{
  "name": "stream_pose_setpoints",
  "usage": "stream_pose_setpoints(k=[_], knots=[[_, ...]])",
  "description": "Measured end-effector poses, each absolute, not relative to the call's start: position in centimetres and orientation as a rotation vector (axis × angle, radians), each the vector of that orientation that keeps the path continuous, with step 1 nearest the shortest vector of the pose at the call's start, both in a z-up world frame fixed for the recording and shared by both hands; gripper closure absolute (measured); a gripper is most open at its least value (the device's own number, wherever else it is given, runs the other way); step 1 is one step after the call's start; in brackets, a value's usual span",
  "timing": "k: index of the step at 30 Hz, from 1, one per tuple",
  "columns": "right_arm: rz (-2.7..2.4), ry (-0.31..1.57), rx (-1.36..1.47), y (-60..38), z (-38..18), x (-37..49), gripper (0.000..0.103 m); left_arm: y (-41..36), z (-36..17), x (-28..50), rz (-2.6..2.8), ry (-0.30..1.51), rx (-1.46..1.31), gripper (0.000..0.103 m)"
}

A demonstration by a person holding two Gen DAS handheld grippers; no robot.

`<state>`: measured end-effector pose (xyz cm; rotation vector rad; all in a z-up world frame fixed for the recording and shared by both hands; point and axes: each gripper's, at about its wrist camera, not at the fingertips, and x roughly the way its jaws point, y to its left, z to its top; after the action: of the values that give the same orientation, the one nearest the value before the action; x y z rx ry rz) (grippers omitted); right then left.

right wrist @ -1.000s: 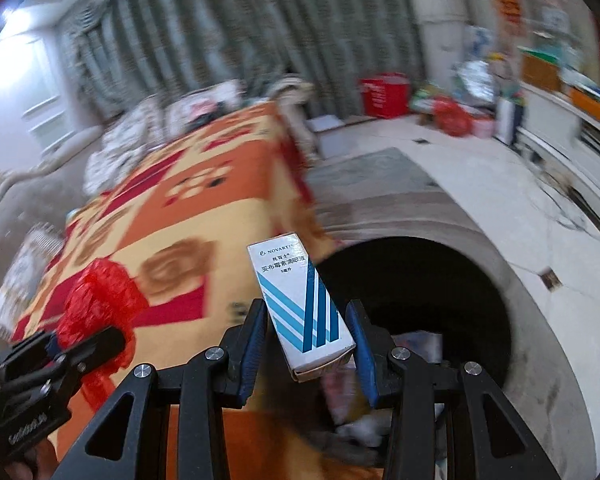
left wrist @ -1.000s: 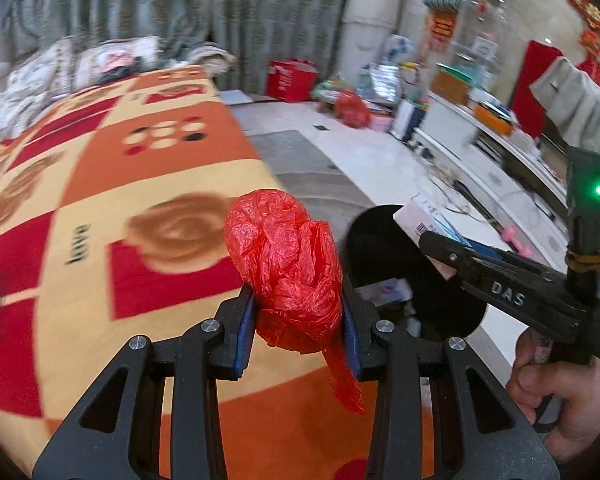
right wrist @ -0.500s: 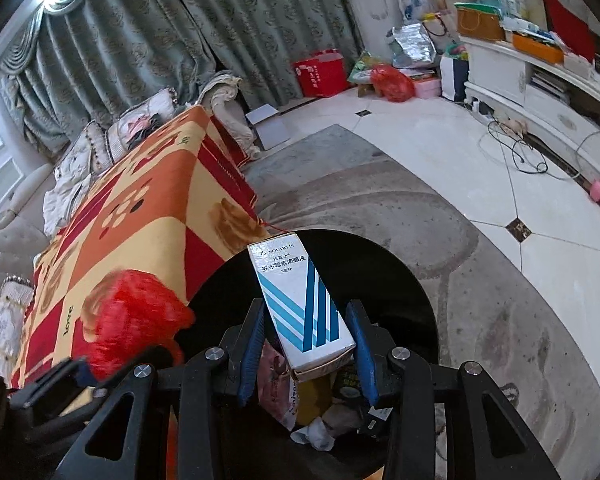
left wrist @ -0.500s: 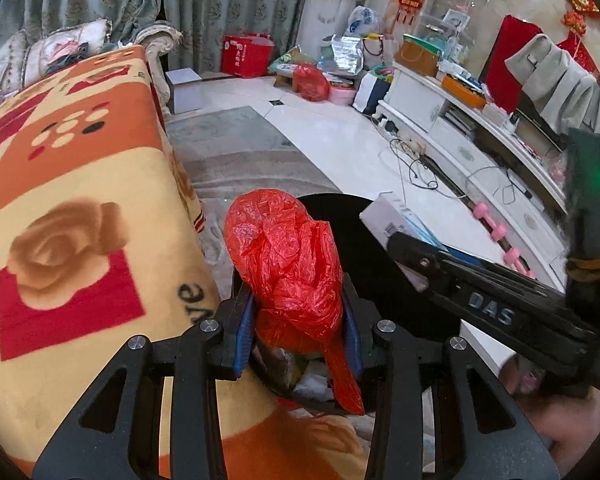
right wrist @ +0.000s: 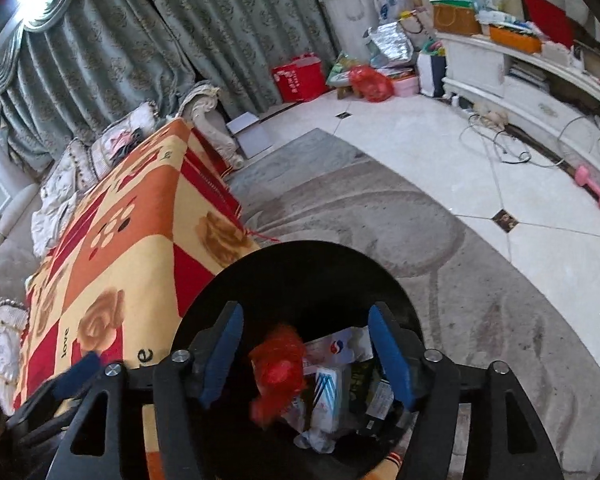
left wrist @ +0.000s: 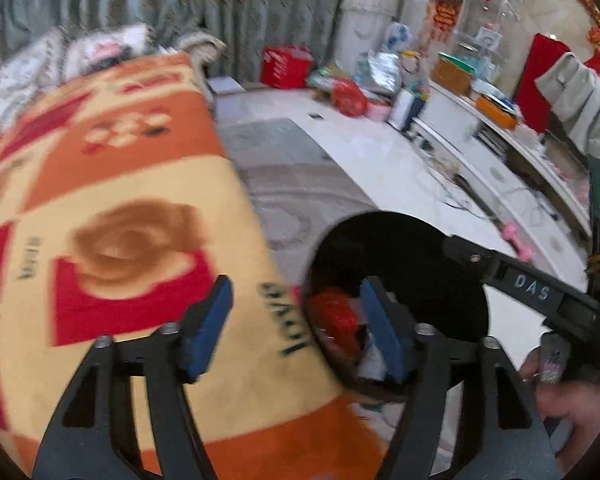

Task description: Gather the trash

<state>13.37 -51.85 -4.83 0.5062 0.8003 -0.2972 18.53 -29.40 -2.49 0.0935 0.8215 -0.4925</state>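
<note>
Bin (right wrist: pixel 300 264) depths — dark, trash half-hidden

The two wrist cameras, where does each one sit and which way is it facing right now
Left wrist: on the left tool, angled down across the blanket towards the bin; its open fingers, the right tool and a hand show.
Right wrist: on the right tool, looking down into the bin; its open fingers and the left tool's tip show.
Shared: bin, red bag, blanket, and both tools have just been opening, nothing between their fingers.
</note>
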Motion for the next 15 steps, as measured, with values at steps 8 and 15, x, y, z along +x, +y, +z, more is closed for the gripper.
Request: stream_pose_setpoints(k=[8,15], knots=[[-0.299,0.925,0.367,-47.3,-2.9,9.7,0.014,-23.5,1.5,13.2,-0.331,0.722,0.213,0.009],[-0.288,0.934,0.261,-42.8,-0.8,5.8,0.014,-19.7,4.3,9.6,-0.395,0.701,0.183,0.007]])
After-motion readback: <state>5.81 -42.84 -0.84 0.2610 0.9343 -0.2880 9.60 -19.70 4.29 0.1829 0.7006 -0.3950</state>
